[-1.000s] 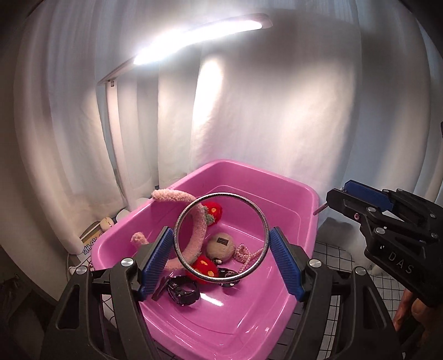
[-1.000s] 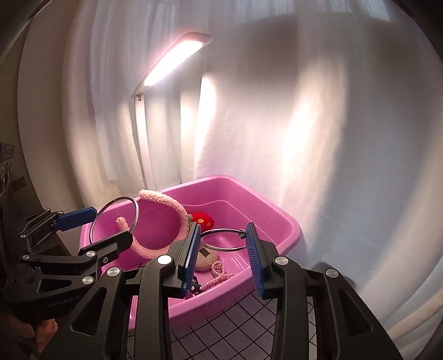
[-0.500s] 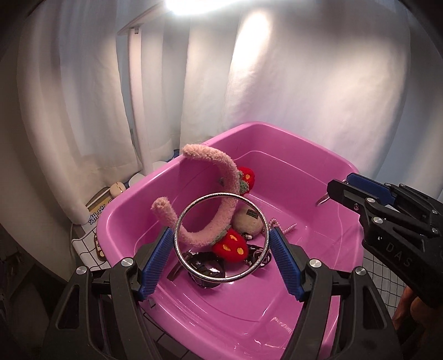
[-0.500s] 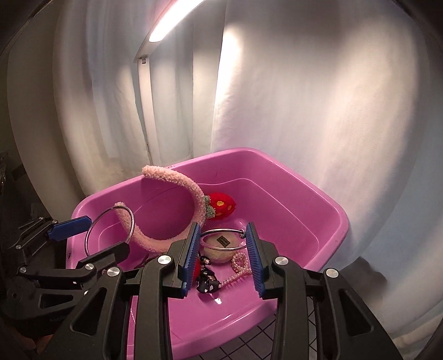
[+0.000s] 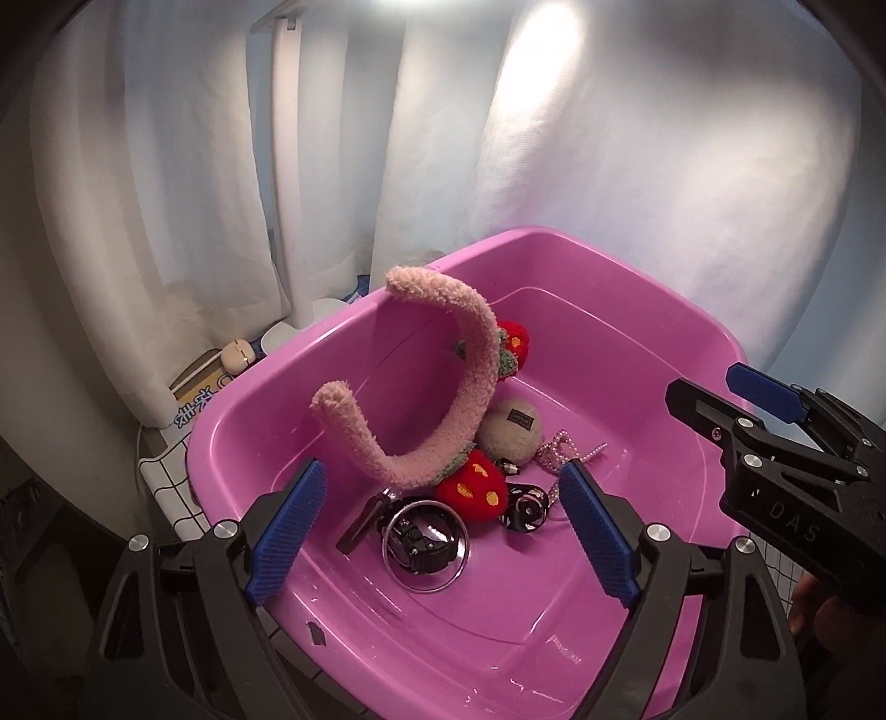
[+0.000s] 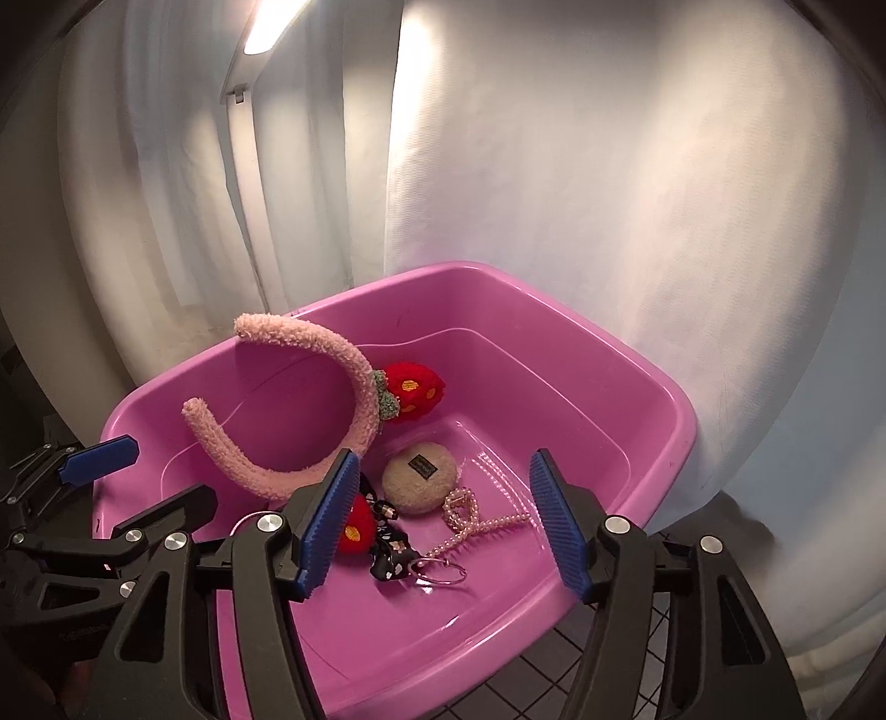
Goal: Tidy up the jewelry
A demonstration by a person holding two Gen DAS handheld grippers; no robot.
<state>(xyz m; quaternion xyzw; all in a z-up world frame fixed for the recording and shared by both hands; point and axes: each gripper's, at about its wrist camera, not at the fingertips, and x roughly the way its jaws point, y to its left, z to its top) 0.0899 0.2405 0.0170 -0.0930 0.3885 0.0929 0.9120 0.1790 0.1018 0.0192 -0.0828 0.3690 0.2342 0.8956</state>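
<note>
Both tools [image 5: 440,531] [image 6: 443,520] gape above binned bangle [image 5: 425,545].

"DAS" — on the right gripper [image 5: 736,396]

This looks like a staged recording corner rather than a lived-in room. White curtains [image 6: 581,194] hang as a backdrop all around, lit by a slim LED bar lamp [image 6: 266,33] on a stand. A pink plastic tub [image 6: 653,387] sits on a worktop covered with a white grid-lined mat [image 5: 166,465], and small cartons and bottles [image 5: 221,371] are tucked against the curtain behind it.
</note>
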